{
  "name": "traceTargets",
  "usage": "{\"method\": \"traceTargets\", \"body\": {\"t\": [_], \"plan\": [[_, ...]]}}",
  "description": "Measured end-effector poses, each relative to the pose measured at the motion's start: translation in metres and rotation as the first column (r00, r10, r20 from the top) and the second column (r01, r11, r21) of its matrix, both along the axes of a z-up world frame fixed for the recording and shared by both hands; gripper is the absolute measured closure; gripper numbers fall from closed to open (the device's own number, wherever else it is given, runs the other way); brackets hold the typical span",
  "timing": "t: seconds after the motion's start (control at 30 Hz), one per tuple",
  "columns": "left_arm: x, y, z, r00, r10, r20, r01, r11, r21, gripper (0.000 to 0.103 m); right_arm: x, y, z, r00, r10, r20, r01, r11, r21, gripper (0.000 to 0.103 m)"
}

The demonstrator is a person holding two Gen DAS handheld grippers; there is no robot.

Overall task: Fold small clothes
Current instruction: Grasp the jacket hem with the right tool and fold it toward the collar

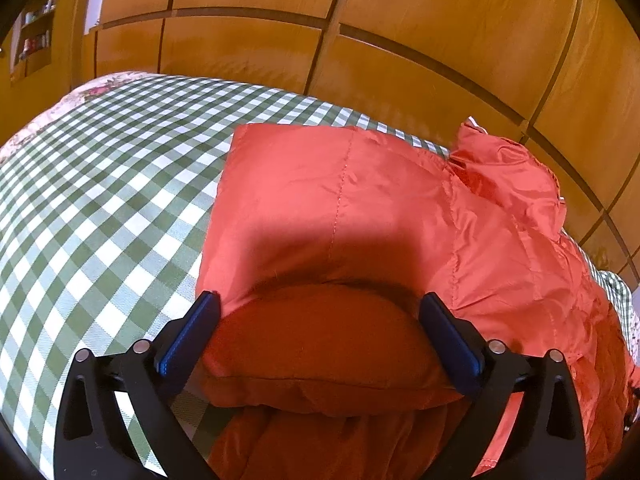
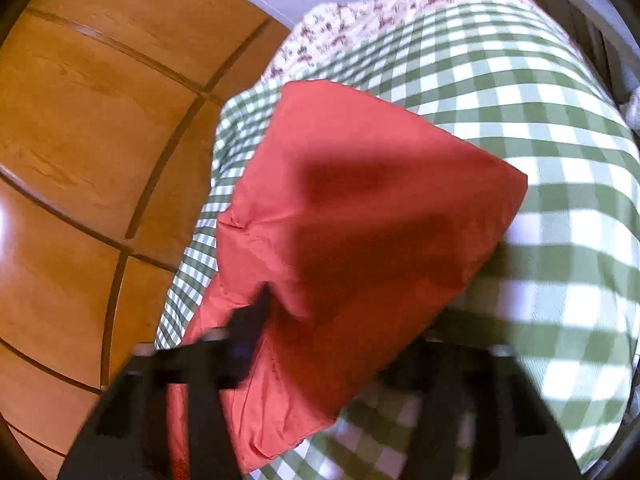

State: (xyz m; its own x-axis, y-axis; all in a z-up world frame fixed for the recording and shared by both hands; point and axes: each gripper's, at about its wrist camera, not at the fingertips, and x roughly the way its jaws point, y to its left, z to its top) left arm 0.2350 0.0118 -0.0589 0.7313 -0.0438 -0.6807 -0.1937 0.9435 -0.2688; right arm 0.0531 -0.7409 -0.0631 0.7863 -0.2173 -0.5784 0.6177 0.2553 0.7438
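An orange-red padded jacket (image 1: 360, 208) lies on a bed covered with a green-and-white checked cloth (image 1: 100, 184). In the left wrist view my left gripper (image 1: 320, 320) is open, its blue fingers (image 1: 192, 332) spread wide on either side of a bulging fold of the jacket at the near edge. In the right wrist view the jacket (image 2: 360, 220) shows as a folded slab on the checked cloth (image 2: 540, 160). My right gripper (image 2: 344, 340) is blurred; its left finger (image 2: 252, 320) lies against the jacket, and its right finger is hidden by the fabric and blur.
Wooden wardrobe panels (image 1: 400, 40) stand close behind the bed. A floral sheet (image 2: 360, 8) shows at the bed's far end. A grey chair (image 2: 592, 20) stands at the right edge of the right wrist view. A shelf (image 1: 36, 28) with small items is at the far left.
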Motion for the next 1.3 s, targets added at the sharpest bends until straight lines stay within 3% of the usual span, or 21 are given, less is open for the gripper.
{"method": "traceTargets", "body": {"t": [0.1, 0.3, 0.4, 0.57, 0.7, 0.9, 0.97, 1.0, 1.07, 1.1, 1.17, 1.2, 1.27, 1.3], "plan": [[0.0, -0.001, 0.0, 1.0, 0.002, 0.0, -0.002, 1.0, 0.003, 0.004, 0.005, 0.002, 0.014, 0.999, 0.033, -0.007, -0.033, 0.999, -0.035, 0.085], [-0.001, 0.0, 0.0, 1.0, 0.002, 0.005, -0.002, 1.0, -0.004, 0.004, 0.027, 0.048, 0.065, 0.99, 0.138, -0.03, -0.141, 0.961, -0.24, 0.088], [-0.001, 0.001, 0.0, 1.0, 0.003, 0.008, -0.003, 1.0, -0.014, 0.004, 0.049, 0.082, 0.091, 0.977, 0.212, -0.038, -0.211, 0.913, -0.349, 0.088], [-0.002, 0.002, 0.0, 1.0, 0.005, 0.012, -0.005, 1.0, -0.028, 0.004, 0.096, 0.159, 0.122, 0.921, 0.385, -0.058, -0.366, 0.808, -0.461, 0.088], [-0.003, 0.002, -0.001, 1.0, 0.009, 0.014, -0.008, 0.999, -0.035, 0.004, 0.128, 0.227, 0.136, 0.844, 0.531, -0.079, -0.486, 0.692, -0.534, 0.088], [-0.003, 0.002, -0.001, 1.0, 0.009, 0.015, -0.008, 0.999, -0.046, 0.004, 0.174, 0.334, 0.138, 0.684, 0.715, -0.148, -0.637, 0.485, -0.599, 0.088], [-0.003, 0.003, -0.002, 1.0, 0.009, 0.015, -0.009, 0.999, -0.051, 0.004, 0.184, 0.373, 0.129, 0.611, 0.765, -0.204, -0.684, 0.38, -0.623, 0.088], [-0.003, 0.003, -0.002, 1.0, 0.01, 0.015, -0.009, 0.999, -0.053, 0.004, 0.19, 0.394, 0.12, 0.56, 0.791, -0.246, -0.714, 0.31, -0.628, 0.088], [-0.003, 0.002, -0.002, 1.0, 0.01, 0.014, -0.009, 0.998, -0.055, 0.004, 0.195, 0.421, 0.103, 0.485, 0.818, -0.309, -0.755, 0.214, -0.62, 0.088], [-0.003, 0.003, -0.002, 1.0, 0.01, 0.014, -0.009, 0.998, -0.055, 0.004, 0.199, 0.437, 0.089, 0.439, 0.825, -0.357, -0.781, 0.154, -0.605, 0.085], [-0.003, 0.003, -0.002, 1.0, 0.01, 0.014, -0.009, 0.998, -0.055, 0.004, 0.202, 0.453, 0.067, 0.403, 0.81, -0.427, -0.804, 0.091, -0.587, 0.081], [-0.003, 0.003, -0.002, 1.0, 0.01, 0.014, -0.009, 0.998, -0.055, 0.004, 0.204, 0.457, 0.057, 0.392, 0.797, -0.459, -0.811, 0.064, -0.581, 0.068], [-0.003, 0.003, -0.002, 1.0, 0.009, 0.015, -0.008, 0.998, -0.058, 0.004, 0.205, 0.465, 0.039, 0.359, 0.78, -0.513, -0.822, 0.003, -0.57, 0.056], [-0.003, 0.004, -0.002, 1.0, 0.009, 0.016, -0.008, 0.998, -0.06, 0.004, 0.204, 0.461, 0.036, 0.353, 0.777, -0.521, -0.823, -0.007, -0.568, 0.047]]}}
